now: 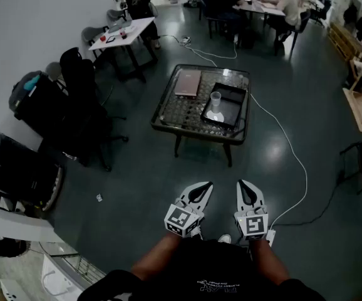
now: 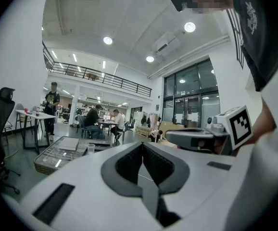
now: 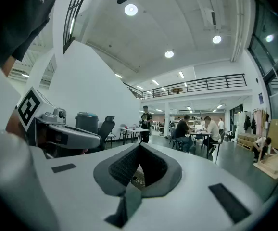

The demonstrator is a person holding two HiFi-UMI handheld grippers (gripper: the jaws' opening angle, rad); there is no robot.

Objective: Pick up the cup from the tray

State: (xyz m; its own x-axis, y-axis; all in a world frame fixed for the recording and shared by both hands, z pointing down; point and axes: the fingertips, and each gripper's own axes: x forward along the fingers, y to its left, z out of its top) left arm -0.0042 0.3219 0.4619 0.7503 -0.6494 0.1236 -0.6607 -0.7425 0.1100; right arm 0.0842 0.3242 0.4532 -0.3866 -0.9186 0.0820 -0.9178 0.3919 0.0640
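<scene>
A clear plastic cup (image 1: 215,100) stands upright in a black tray (image 1: 233,97) on the right half of a low glass-topped table (image 1: 175,115), far ahead of me across the dark floor. Both grippers are held close to my body, side by side and well short of the table. My left gripper (image 1: 207,185) has its jaws together with nothing in them, and so does my right gripper (image 1: 240,183). In the left gripper view the cup (image 2: 91,148) shows small on the distant table (image 2: 50,160), left of the shut jaw tips (image 2: 142,144). The right gripper view shows its shut tips (image 3: 139,146).
A brown notebook (image 1: 188,83) lies on the table's left half. A white cable (image 1: 289,144) runs over the floor right of the table. Black office chairs (image 1: 84,99) and dark cases (image 1: 21,171) stand at left. People sit at desks (image 1: 265,5) at the back.
</scene>
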